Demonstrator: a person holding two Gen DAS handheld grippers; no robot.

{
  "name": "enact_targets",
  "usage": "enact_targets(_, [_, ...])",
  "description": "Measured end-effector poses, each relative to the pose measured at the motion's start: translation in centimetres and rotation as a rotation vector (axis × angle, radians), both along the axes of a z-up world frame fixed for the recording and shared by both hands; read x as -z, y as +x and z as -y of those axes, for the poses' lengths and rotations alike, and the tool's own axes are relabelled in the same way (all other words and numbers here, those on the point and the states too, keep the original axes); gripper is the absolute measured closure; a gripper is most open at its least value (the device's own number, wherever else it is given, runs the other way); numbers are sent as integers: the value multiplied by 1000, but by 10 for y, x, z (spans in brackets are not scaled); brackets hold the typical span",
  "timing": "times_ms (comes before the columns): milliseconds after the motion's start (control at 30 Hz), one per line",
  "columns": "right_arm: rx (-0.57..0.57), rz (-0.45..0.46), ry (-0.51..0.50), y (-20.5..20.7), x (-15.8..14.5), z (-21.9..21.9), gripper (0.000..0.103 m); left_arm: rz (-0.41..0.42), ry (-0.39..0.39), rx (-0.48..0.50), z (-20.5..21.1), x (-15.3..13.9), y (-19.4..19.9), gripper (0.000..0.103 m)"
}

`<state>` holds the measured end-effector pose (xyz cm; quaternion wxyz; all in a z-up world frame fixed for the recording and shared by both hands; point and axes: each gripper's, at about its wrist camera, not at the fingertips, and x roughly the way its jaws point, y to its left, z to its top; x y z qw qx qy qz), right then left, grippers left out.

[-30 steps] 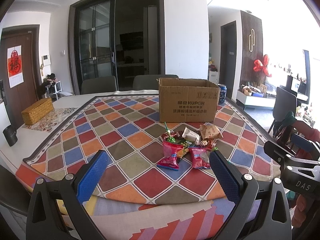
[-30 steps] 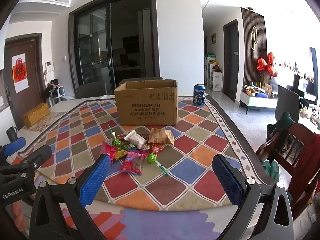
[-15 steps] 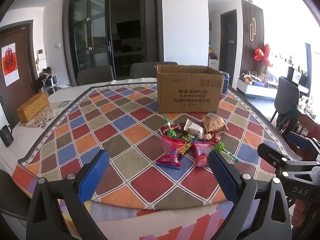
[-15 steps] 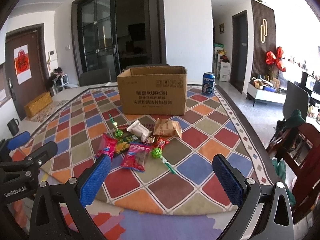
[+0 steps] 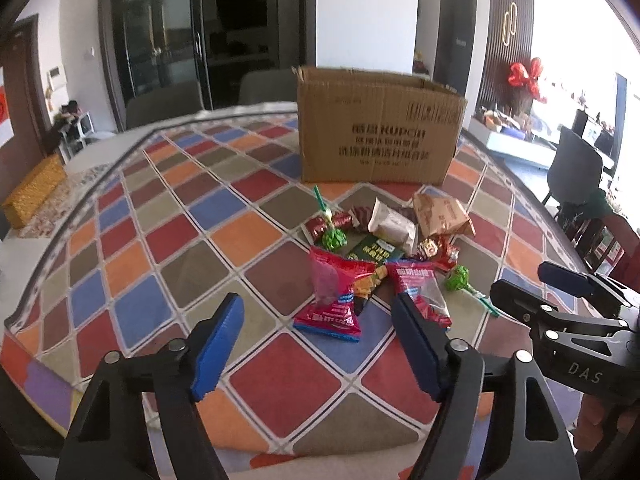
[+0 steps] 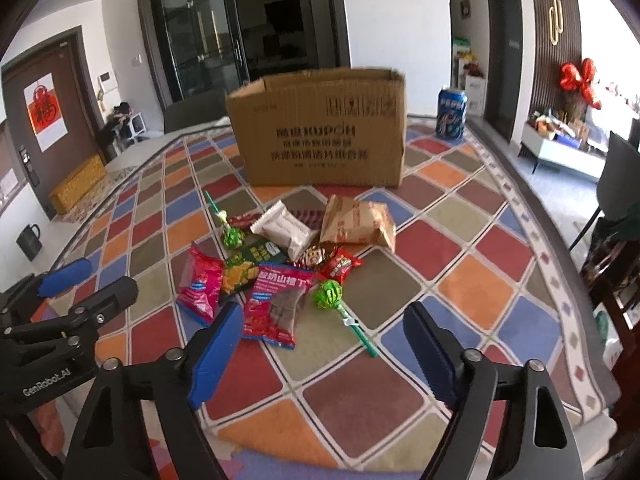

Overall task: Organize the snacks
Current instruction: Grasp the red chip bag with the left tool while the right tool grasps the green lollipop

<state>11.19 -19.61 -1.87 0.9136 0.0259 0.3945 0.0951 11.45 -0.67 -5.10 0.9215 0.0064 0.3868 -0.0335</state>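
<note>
Both claws neared the snacks, closing, empty.

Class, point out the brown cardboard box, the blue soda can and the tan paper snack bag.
Brown cardboard box (image 6: 320, 140): right wrist view, printed front.
Blue soda can (image 6: 452, 112): right wrist view, side.
Tan paper snack bag (image 6: 356, 224): right wrist view, middle.

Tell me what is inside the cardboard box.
The cardboard box is open-topped, but only its outer walls and rim show; its inside is hidden. The snacks lie on the tablecloth before it.
</note>
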Motion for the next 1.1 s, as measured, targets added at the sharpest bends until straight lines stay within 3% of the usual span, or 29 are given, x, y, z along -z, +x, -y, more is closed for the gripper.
enact_targets(433, [-21, -150, 34, 49, 42, -3, 45, -152, -25, 31, 4, 42, 47, 46])
enact_targets(533, [-26, -172, 36, 54, 47, -3, 48, -170, -29, 37, 4, 48, 53, 48])
enact_targets(867, [-41, -216, 28, 71, 59, -6, 61, -220, -58, 53, 5, 62, 68, 68])
enact_targets(1033, [-52, -225, 28, 75, 61, -8, 74, -217, -75, 52, 4, 61, 69, 71])
enact_targets(1100, [-55, -223, 26, 75, 62, -8, 75, -215, -76, 54, 5, 60, 68, 72])
